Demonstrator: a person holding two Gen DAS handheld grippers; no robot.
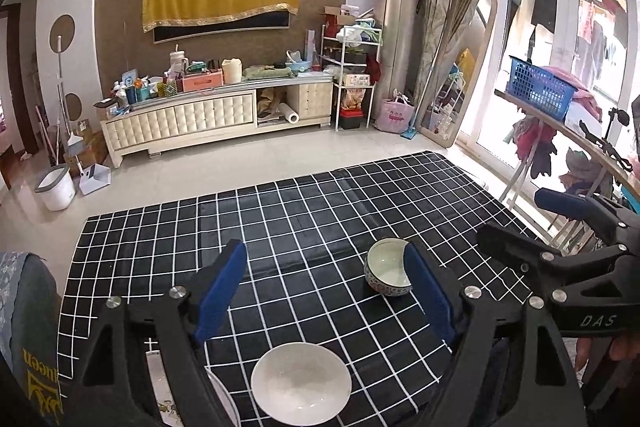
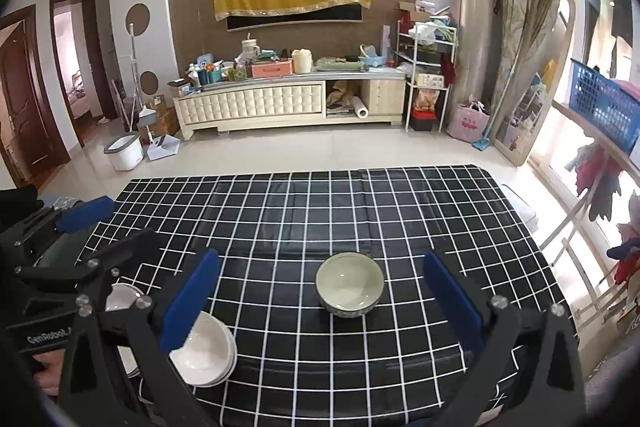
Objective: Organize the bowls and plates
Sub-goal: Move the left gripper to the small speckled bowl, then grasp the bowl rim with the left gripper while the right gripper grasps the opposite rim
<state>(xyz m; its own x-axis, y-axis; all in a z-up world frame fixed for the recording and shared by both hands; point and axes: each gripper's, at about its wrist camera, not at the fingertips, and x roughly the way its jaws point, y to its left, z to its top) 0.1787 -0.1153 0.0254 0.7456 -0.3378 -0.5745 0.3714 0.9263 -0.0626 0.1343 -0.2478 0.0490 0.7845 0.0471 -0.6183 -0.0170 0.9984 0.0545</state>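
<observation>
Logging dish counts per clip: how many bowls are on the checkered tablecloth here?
At least 3. A patterned bowl stands alone mid-cloth. The white bowls near the front-left edge show at least two stacked rims. More dishes beside them are hidden behind the left tool.

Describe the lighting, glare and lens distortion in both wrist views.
Left wrist view: the balcony windows on the right blow out white; the checked tablecloth has grid lines that bow from fisheye, and the corners are dark. Right wrist view: same window glare, curved grid, sharp patterned bowl, soft sheen on the cloth.
</observation>
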